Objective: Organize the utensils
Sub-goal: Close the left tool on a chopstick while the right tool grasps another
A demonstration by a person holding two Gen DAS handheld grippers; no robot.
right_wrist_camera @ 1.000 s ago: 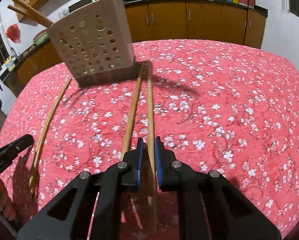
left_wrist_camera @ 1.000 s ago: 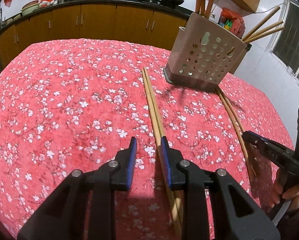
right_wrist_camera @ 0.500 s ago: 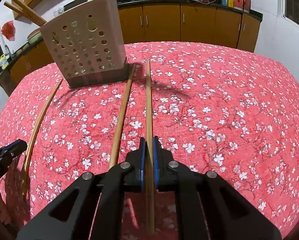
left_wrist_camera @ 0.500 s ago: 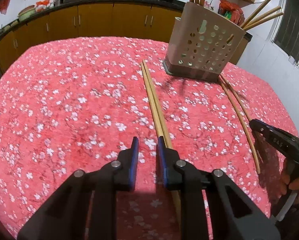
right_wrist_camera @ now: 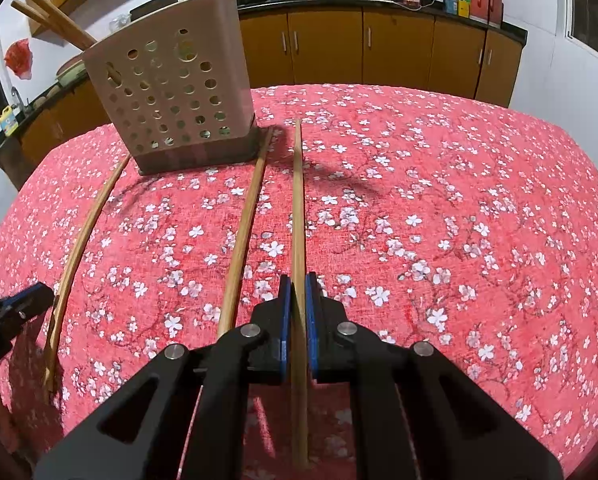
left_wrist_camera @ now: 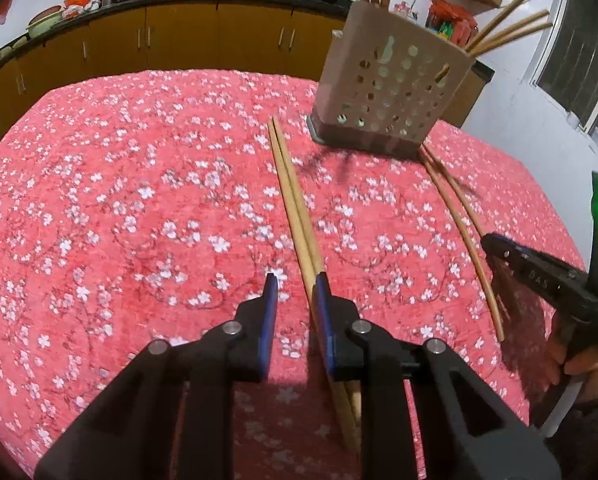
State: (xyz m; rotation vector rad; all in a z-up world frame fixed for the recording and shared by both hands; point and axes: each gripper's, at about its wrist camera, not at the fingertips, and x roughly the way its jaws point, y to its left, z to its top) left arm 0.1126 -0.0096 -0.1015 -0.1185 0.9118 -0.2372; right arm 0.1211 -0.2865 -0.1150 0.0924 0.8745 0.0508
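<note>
One chopstick (right_wrist_camera: 297, 216) lies pinched between the closed pads of the right gripper (right_wrist_camera: 297, 284), running toward the perforated holder (right_wrist_camera: 171, 100) near the table's far edge. Beside it lies another chopstick (right_wrist_camera: 245, 232). The left gripper (left_wrist_camera: 295, 284) stands slightly parted over a pair of chopsticks (left_wrist_camera: 291, 200), not pressing them.

Long wooden chopsticks (right_wrist_camera: 297, 216) lie flat on the cloth before an upright perforated holder (right_wrist_camera: 171, 100), seemingly holding more.
</note>
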